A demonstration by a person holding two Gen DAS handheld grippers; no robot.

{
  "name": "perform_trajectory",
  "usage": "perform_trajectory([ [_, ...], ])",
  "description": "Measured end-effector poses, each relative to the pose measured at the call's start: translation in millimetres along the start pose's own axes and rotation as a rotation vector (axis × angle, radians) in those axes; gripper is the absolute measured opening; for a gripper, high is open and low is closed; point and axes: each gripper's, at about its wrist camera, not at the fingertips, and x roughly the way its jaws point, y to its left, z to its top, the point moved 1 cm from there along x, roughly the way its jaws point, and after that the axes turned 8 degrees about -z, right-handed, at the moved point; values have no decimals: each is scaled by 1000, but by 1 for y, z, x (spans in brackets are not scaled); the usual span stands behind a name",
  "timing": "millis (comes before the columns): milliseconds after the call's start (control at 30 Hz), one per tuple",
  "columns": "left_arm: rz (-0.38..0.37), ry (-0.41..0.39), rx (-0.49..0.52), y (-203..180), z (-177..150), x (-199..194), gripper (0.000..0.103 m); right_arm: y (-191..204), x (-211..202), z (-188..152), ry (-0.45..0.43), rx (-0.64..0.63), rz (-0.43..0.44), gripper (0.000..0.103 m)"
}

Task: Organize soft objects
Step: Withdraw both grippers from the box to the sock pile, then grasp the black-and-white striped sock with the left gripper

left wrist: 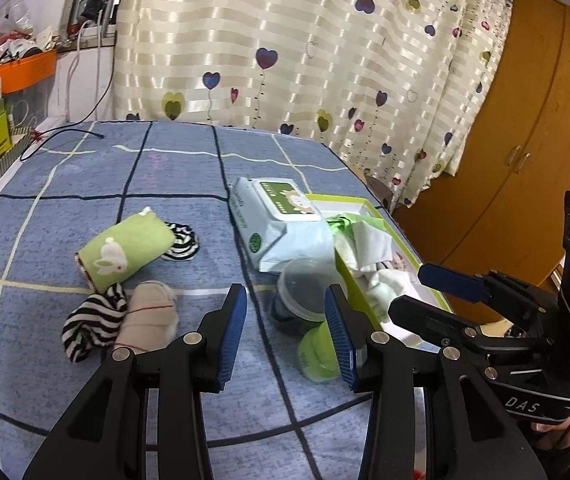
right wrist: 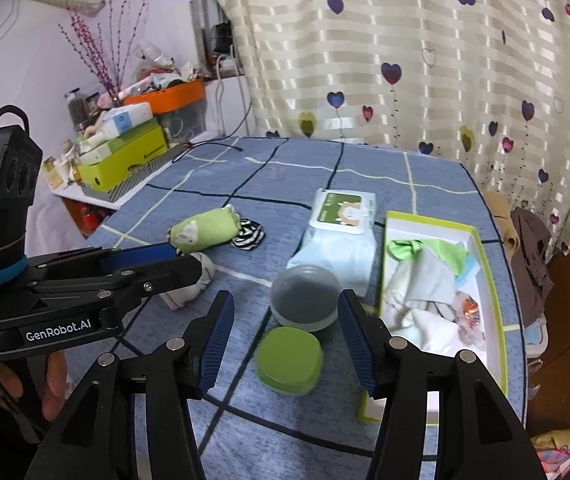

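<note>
A green rabbit cloth roll (left wrist: 125,249) (right wrist: 205,230) lies on the blue checked tablecloth (left wrist: 85,184). Beside it lie a striped sock (left wrist: 183,242) (right wrist: 249,236), another striped sock (left wrist: 93,322) and a beige sock (left wrist: 151,316) (right wrist: 193,286). A green-rimmed box (left wrist: 349,276) (right wrist: 485,264) on the right holds several folded cloths (right wrist: 425,280). My left gripper (left wrist: 287,336) is open and empty, above the table in front of the beige sock. My right gripper (right wrist: 285,340) is open and empty, above a green lid (right wrist: 289,360).
A wet-wipes pack (left wrist: 277,220) (right wrist: 341,232) lies left of the box. A clear round container (left wrist: 309,292) (right wrist: 305,294) and the green lid (left wrist: 319,354) sit near the front. Cluttered shelves (right wrist: 125,148) stand at far left; a curtain (left wrist: 305,40) hangs behind.
</note>
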Motion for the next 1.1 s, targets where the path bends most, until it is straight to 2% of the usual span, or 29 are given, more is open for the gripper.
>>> perform_trajectory([
  [433,36,-25,-44,33,0,-13,42,36,22,11,29,-64,45,54],
  [1100,141,-43,-177,123,-12,-31,42,94,76,18,130,-115,124,54],
])
